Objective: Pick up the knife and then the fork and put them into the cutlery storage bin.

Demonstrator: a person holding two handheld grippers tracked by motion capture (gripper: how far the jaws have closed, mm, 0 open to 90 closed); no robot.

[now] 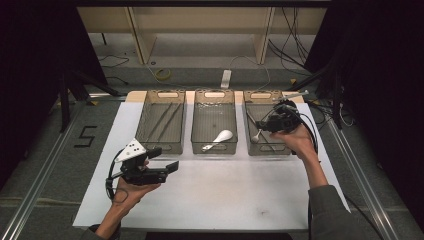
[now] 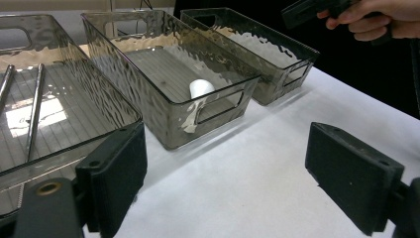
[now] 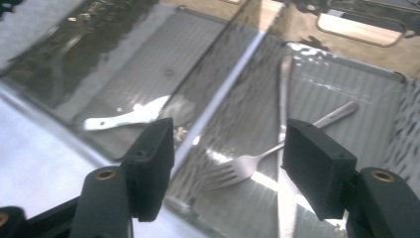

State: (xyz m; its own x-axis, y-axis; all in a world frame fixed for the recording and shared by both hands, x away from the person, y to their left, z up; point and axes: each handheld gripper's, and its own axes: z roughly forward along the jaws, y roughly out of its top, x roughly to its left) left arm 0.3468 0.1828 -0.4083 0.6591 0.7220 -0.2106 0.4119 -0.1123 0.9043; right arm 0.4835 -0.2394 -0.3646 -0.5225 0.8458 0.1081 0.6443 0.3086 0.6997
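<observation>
Three clear bins stand in a row on a white sheet (image 1: 210, 195). In the left bin (image 1: 143, 120) lie two thin metal sticks (image 2: 34, 109). A white spoon (image 1: 220, 137) rests in the middle bin (image 1: 215, 117). The right bin (image 1: 260, 95) holds a metal fork (image 3: 237, 168) crossed with another long metal utensil (image 3: 284, 89). My right gripper (image 3: 228, 158) hovers open over that fork, with nothing between its pads; a hand holds it above the right bin (image 1: 267, 122). My left gripper (image 2: 225, 168) stands open and empty over the sheet in front of the left bin (image 1: 167, 159).
The sheet covers a table whose front edge (image 1: 200, 227) lies near the person. Behind the bins are wooden shelf legs (image 1: 142, 45), cables (image 1: 162, 75) and a power strip (image 1: 226, 79) on the floor. Dark curtains flank both sides.
</observation>
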